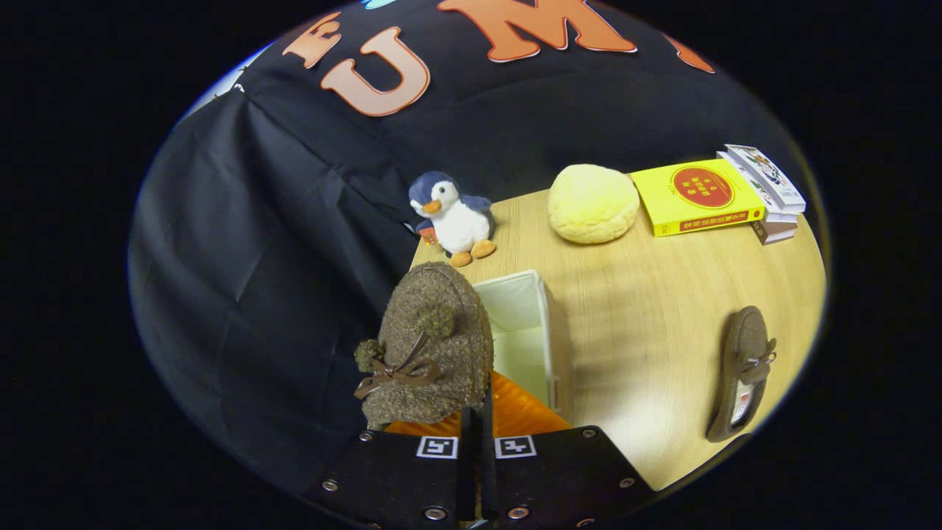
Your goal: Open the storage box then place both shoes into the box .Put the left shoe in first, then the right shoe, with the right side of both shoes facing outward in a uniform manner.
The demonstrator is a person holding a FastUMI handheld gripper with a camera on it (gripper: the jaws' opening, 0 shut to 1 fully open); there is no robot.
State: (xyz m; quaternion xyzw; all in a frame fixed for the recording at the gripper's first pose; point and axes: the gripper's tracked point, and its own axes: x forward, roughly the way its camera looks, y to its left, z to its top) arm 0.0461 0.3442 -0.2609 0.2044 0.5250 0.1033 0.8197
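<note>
A fuzzy brown shoe (434, 346) with two pom-poms and a brown bow hangs toe-forward just ahead of my fingers. My gripper (477, 421) is shut on its rear edge, the fingers nearly together. Under and just right of the shoe stands the white storage box (548, 331), open, with a pale bare inside. Its orange lid (522, 412) lies folded down toward me, beneath the fingers. The second brown shoe (743, 372) lies on the wooden table (662, 309), well to the right of the box, with its opening facing up.
A plush penguin (452, 217) sits beyond the box at the table's far corner. A round yellow cushion (592, 202) and a stack of books (699, 195) with a yellow one on top lie further back right. Black cloth hangs left of the table.
</note>
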